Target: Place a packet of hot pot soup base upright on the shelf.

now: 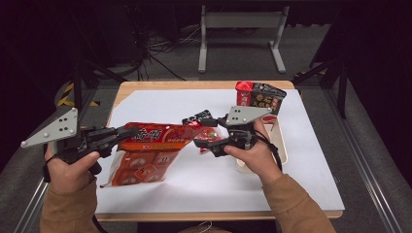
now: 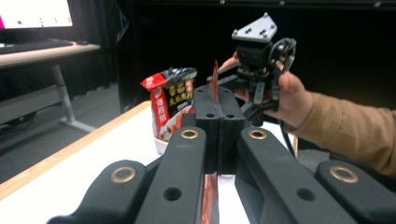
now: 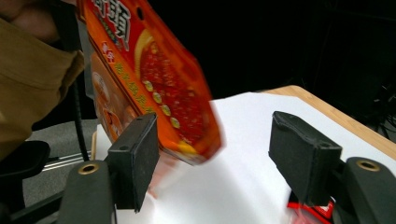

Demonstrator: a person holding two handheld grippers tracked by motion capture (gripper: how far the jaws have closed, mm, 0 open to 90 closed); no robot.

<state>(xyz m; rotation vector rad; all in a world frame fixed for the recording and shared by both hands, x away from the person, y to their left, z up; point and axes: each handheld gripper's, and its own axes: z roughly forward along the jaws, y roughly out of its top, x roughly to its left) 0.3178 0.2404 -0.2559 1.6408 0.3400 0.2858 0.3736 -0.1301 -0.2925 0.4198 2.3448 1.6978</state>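
A red-orange snack bag [image 1: 150, 138] hangs over the white sheet, held up at its left end. My left gripper [image 1: 130, 132] is shut on that end; in the left gripper view the bag's thin red edge [image 2: 215, 79] sticks up out of the closed jaws [image 2: 218, 105]. My right gripper [image 1: 204, 133] stands at the bag's right end. In the right gripper view its jaws [image 3: 212, 140] are wide open, and the orange bag [image 3: 159, 70] hangs between them close to the left pad [image 3: 140, 154], with no pad pressing on it.
A black-and-red noodle packet [image 1: 260, 99] stands at the back right, above a white tray [image 1: 282, 145]. A small black packet [image 1: 199, 117] lies behind the bag. White sheet [image 1: 218, 179] covers the wooden table [image 1: 204, 85]. Dark floor and stands surround it.
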